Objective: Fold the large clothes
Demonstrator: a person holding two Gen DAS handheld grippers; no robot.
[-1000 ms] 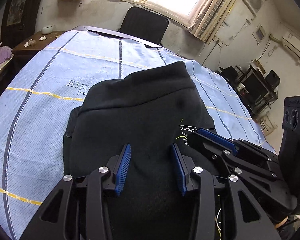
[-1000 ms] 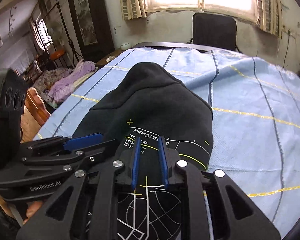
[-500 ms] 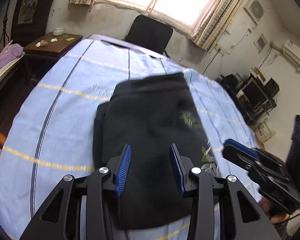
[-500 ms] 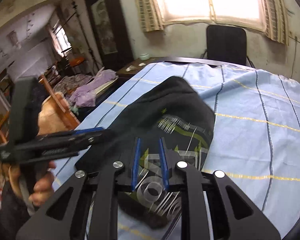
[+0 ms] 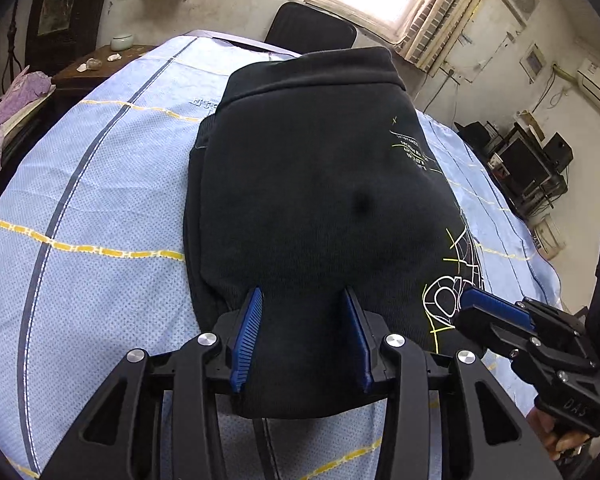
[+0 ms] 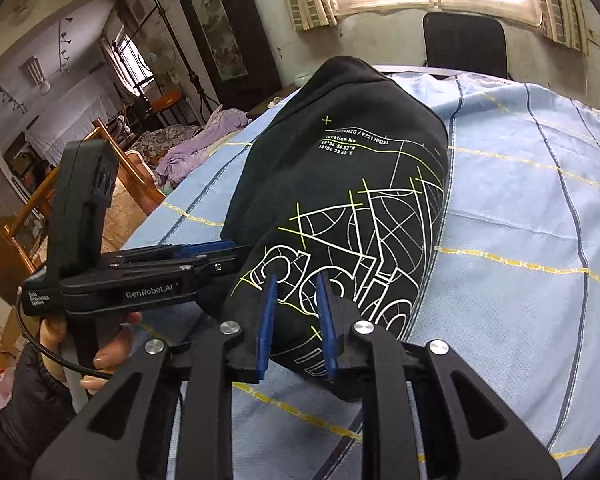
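- We held the left gripper (image 5: 302, 336) wide open, its fingers astride the near edge of the folded black sweatshirt (image 5: 316, 200), gripping nothing
- Just right, our right gripper (image 6: 296, 320) stood partly open over the printed corner, fabric between its fingers

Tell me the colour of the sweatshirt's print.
White and yellow-green lines on the black sweatshirt; clearest in the right wrist view.

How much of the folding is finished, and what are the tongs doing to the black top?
Mostly done, it seems: the black sweatshirt is already a narrow folded bundle on the blue sheet. In hand: both tongs straddle its near edge, the left tongs wide apart, the right tongs close together over the printed part. Left: probably one more fold away from the tongs, then smoothing.
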